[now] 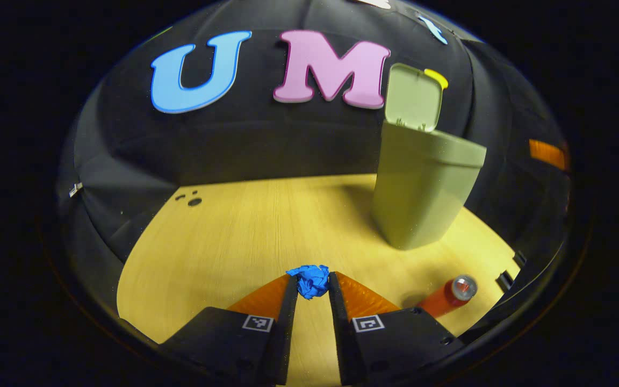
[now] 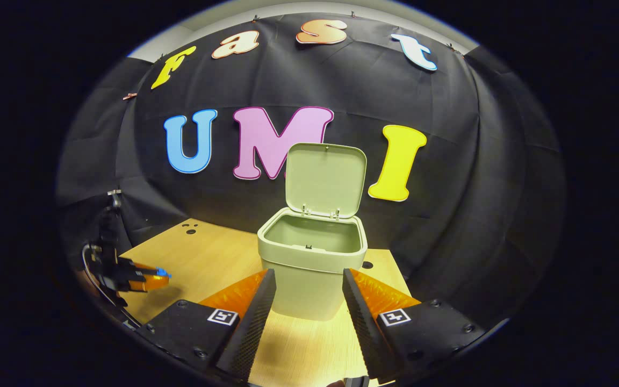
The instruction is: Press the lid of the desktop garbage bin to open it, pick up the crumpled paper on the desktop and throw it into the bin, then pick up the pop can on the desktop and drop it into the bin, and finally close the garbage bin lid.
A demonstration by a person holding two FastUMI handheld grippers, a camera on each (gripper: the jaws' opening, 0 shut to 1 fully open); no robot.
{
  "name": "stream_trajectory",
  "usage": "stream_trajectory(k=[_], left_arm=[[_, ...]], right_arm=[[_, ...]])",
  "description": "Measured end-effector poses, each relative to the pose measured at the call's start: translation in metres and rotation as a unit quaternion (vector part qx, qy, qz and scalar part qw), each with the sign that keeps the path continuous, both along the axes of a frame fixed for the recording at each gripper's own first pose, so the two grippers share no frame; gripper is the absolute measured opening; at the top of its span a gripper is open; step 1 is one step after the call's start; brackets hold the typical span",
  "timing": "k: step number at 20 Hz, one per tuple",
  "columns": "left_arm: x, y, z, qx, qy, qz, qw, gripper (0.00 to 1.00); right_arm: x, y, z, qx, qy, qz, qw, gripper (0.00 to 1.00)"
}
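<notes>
Right now the left gripper point(image 1: 312, 285) is clamped on the crumpled paper point(image 1: 312, 280), a blue wad pinched between both fingertips at the 6 o'clock part of the left gripper view, with the wooden desktop point(image 1: 234, 236) beneath it. The wad is roughly round, so no long axis can be told.

From the paper, the garbage bin point(image 1: 422, 188) stands at about 1 o'clock, well apart, leaning in this fisheye view. Its long axis runs up and down, its mouth faces upward, and its lid point(image 1: 413, 98) is swung open and stands nearly upright above the back rim.

The pop can point(image 1: 446, 298) lies at about 3 o'clock from the paper, near the desktop's edge. Its long axis runs from lower left to upper right in that view, and its silver top end points to the upper right.

In the right gripper view, the right gripper point(image 2: 309, 290) has its fingers spread apart with nothing between them, aimed at the bin point(image 2: 312, 263), which sits straight ahead at 12 o'clock, close beyond the fingertips. The lid point(image 2: 325, 180) stands open, its inner face toward the camera. At 9 o'clock in that view the left gripper point(image 2: 153, 275) shows farther off, with the blue paper point(image 2: 162, 272) at its tip.
</notes>
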State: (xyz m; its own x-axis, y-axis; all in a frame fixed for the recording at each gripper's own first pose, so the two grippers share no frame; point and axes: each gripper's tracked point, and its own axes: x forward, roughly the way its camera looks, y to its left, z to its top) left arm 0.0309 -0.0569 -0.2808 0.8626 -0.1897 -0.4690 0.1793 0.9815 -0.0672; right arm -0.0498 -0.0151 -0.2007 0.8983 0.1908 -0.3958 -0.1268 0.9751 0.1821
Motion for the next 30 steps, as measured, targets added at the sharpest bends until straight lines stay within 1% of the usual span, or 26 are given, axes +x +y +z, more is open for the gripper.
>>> stream_trajectory(k=[2, 3, 6, 8, 12, 16, 20, 25, 27, 28, 30], left_arm=[[0.016, -0.008, 0.041, -0.017, -0.04, -0.004, 0.999, 0.35], [0.024, -0.011, 0.061, -0.025, -0.059, -0.006, 0.998, 0.39], [0.046, -0.023, 0.112, -0.046, -0.114, -0.016, 0.992, 0.39], [0.059, -0.034, 0.141, -0.055, -0.139, -0.028, 0.988, 0.39], [0.082, -0.066, 0.179, -0.06, -0.177, -0.065, 0.98, 0.39], [0.098, -0.112, 0.195, -0.063, -0.197, -0.103, 0.973, 0.39], [0.114, -0.154, 0.197, -0.062, -0.199, -0.14, 0.968, 0.39], [0.138, -0.199, 0.185, -0.065, -0.183, -0.167, 0.967, 0.39], [0.146, -0.216, 0.178, -0.058, -0.175, -0.179, 0.966, 0.39], [0.149, -0.223, 0.174, -0.055, -0.173, -0.184, 0.966, 0.43], [0.155, -0.234, 0.167, -0.051, -0.167, -0.19, 0.966, 0.37]], right_arm=[[-0.002, 0.002, 0.0, 0.001, 0.0, 0.001, 1.0, 0.8], [-0.003, 0.002, 0.0, 0.001, 0.0, 0.002, 1.0, 0.8], [-0.007, 0.004, 0.001, -0.002, 0.0, 0.004, 1.0, 0.8], [-0.011, 0.001, 0.001, -0.004, -0.001, 0.002, 1.0, 0.8], [-0.017, -0.009, 0.003, -0.011, -0.003, -0.008, 1.0, 0.8], [-0.025, -0.028, 0.001, -0.017, 0.004, -0.027, 0.999, 0.8], [-0.035, -0.054, -0.004, -0.019, 0.011, -0.054, 0.998, 0.8], [-0.043, -0.076, -0.007, -0.02, 0.018, -0.081, 0.996, 0.8], [-0.045, -0.088, -0.01, -0.019, 0.019, -0.094, 0.995, 0.8], [-0.045, -0.091, -0.011, -0.018, 0.021, -0.099, 0.995, 0.8], [-0.045, -0.098, -0.014, -0.019, 0.024, -0.109, 0.994, 0.8]])
